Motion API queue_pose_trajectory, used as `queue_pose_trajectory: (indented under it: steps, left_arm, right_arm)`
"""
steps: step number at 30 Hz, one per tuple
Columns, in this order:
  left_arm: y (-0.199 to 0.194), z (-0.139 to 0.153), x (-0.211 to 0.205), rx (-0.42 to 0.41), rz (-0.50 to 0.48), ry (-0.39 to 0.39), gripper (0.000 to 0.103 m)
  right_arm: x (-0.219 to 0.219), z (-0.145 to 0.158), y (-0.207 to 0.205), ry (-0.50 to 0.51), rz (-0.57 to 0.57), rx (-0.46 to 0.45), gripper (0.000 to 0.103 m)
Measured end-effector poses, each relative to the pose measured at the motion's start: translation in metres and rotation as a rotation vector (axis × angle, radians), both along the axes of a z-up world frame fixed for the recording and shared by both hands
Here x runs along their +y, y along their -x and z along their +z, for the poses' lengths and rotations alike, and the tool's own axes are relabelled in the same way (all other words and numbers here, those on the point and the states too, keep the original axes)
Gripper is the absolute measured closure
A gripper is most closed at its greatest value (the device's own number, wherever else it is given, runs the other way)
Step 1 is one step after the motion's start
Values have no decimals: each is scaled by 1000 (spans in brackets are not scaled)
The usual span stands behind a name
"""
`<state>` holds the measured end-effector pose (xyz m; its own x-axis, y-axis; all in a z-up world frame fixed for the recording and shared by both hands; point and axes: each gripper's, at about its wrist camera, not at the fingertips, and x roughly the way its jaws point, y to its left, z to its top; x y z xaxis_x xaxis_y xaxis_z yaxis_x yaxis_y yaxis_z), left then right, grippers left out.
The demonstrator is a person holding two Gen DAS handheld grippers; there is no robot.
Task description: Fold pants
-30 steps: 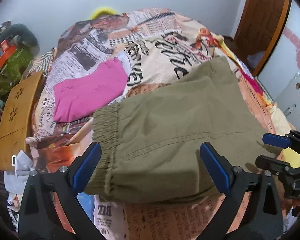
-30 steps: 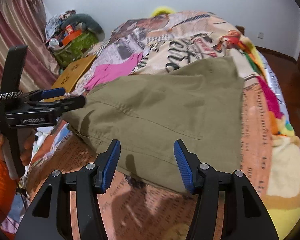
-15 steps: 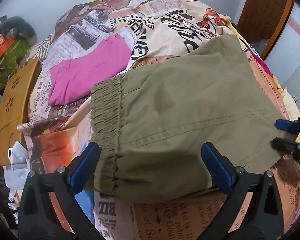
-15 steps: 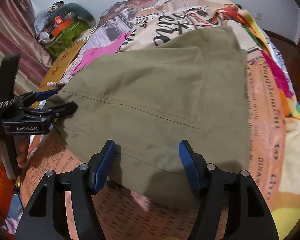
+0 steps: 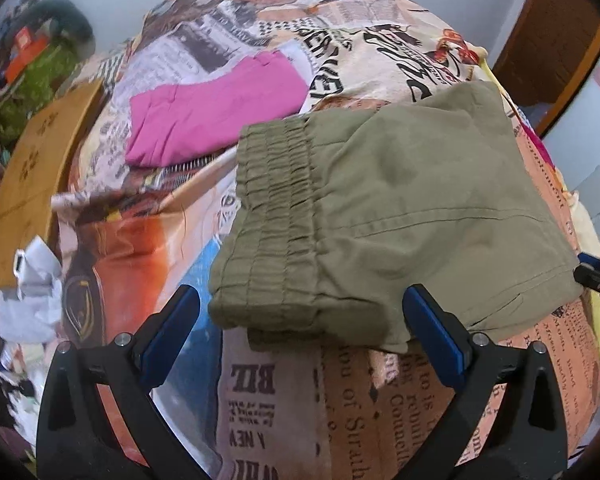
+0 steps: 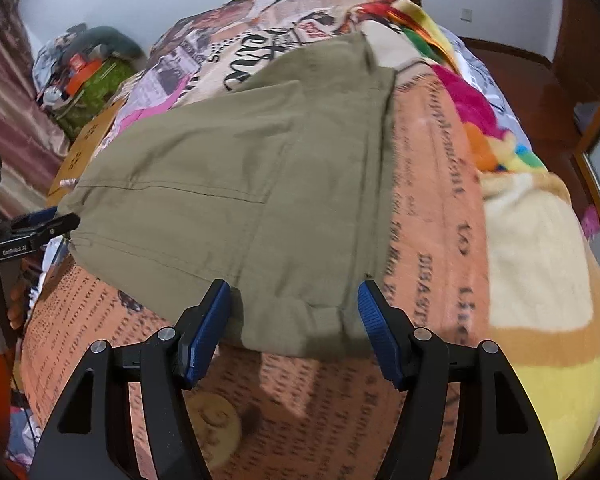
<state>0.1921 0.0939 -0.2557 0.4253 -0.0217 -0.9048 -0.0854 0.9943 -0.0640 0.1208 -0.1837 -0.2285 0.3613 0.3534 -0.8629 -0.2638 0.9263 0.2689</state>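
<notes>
- Pants (image 5: 400, 216), olive green and folded into a thick pad, are lying on the bed (image 5: 340, 400) near its near edge, on the newspaper-print bedspread.
- Their elastic waistband (image 5: 276, 208) is facing the bed's left side, and the folded near edge is sitting just ahead of both claws.
- Left claw (image 5: 300, 340) is standing wide, its blue pads apart on either side of the pants' near left corner; nothing is being pinched, and the cloth is lying flat on the bed.
- Right claw (image 6: 294, 328) is standing moderately wide over the pants' near right corner, with the cloth edge showing between its pads but neither pad pressing on it.
- In the right wrist view the left claw is showing from the side at the pants' left edge, held by a hand (image 6: 16, 300) with an orange sleeve.
- Pink garment (image 5: 216, 116) is lying folded further back on the bed, towards its left edge, well apart from the pants.
- Wooden board (image 5: 32, 176) is resting along the bed's left side.
</notes>
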Motion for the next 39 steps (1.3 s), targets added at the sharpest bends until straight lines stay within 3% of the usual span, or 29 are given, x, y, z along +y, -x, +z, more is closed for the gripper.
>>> queue_pose_trajectory:
  steps: [4, 9, 18, 23, 35, 39]
  left_arm:
    - [1, 0, 3, 13, 17, 22, 0]
    - [0, 14, -4, -6, 12, -67, 0]
    - [-25, 58, 15, -117, 69, -135, 0]
    - [-55, 67, 30, -140, 104, -153, 0]
    - [-122, 28, 44, -82, 89, -134, 0]
    - [-135, 8, 42, -48, 66, -176, 0]
  right_arm:
    - [-10, -2, 0, -1, -31, 14, 41]
    - [-14, 4, -3, 1, -38, 14, 41]
    - [-10, 44, -26, -15, -26, -117, 40]
    - [-7, 59, -51, -17, -32, -178, 40]
    - [-2, 50, -134, 1, -50, -212, 40]
    - [3, 39, -166, 19, -54, -212, 40]
